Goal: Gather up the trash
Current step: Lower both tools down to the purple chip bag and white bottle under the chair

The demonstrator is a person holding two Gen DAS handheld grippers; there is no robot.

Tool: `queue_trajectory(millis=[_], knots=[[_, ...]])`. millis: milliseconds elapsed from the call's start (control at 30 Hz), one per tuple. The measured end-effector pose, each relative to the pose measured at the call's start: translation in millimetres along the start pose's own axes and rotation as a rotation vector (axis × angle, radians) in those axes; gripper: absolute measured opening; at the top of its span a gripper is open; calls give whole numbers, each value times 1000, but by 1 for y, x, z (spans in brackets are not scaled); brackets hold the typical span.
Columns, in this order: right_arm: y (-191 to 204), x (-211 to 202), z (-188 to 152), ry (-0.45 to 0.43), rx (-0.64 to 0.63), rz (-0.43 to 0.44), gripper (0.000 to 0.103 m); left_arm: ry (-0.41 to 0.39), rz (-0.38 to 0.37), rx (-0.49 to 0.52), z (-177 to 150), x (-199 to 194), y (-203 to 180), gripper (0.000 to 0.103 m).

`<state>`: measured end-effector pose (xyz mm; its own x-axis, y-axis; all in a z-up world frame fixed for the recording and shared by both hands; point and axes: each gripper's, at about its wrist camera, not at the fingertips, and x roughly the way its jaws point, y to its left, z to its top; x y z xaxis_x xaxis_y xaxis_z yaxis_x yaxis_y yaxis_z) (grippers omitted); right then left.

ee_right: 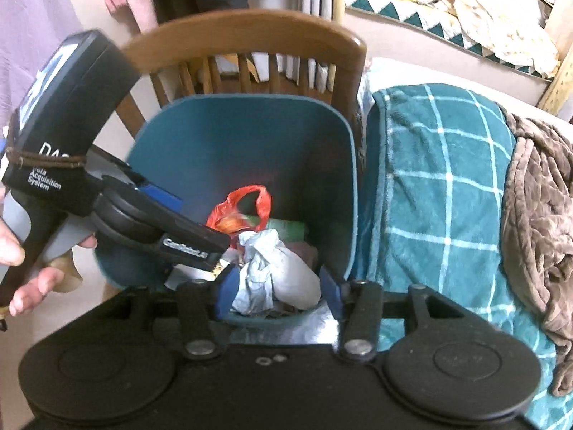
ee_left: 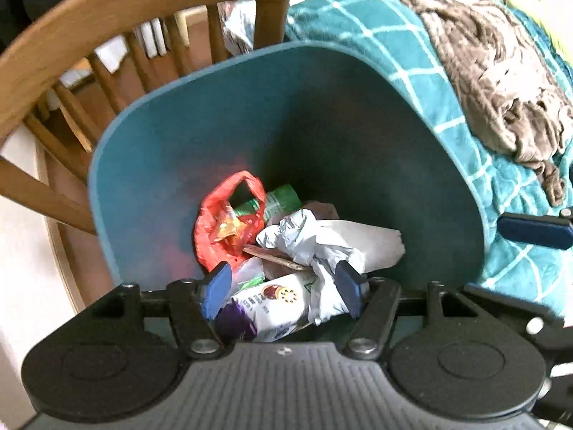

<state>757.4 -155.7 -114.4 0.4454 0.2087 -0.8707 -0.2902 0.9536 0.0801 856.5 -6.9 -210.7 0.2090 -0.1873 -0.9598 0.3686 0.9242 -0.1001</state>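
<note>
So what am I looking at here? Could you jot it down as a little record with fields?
Place: a room with a wooden chair and a teal checked blanket
Container: teal bin, standing between chair and blanket
Contents: red plastic bag, green bottle, crumpled white paper, printed white packet
Left gripper: fingers apart over the bin, gripping nothing
Right gripper: fingers apart over the bin, gripping nothing
Person: a hand holding the left gripper's handle

Soft, even indoor light; the bin (ee_left: 322,114) is shadowed inside; edges bow with fisheye distortion, slight motion blur throughout.
</note>
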Motion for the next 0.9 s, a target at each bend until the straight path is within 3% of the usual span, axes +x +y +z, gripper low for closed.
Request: queue_trajectory(millis=[200,300,467,800,900], knots=[[-14,-57,-21,-89,-42,27,63,-68,51,5,-29,-56,6,63],[-25,-88,-39,-128,-72,40,69,-93,125,-16,-55,-81,16,63],[-48,-133,-76,-153,-95,75,76,-106,191,-154,-104,-114,22,63],[-80,-180,-174,-156,-106,160,83,-127,247,-257,-204,-150,-49,64],[-85,-178,-197,-137,-91,186,86,-138,222,-297,-227,-148,-63,78]])
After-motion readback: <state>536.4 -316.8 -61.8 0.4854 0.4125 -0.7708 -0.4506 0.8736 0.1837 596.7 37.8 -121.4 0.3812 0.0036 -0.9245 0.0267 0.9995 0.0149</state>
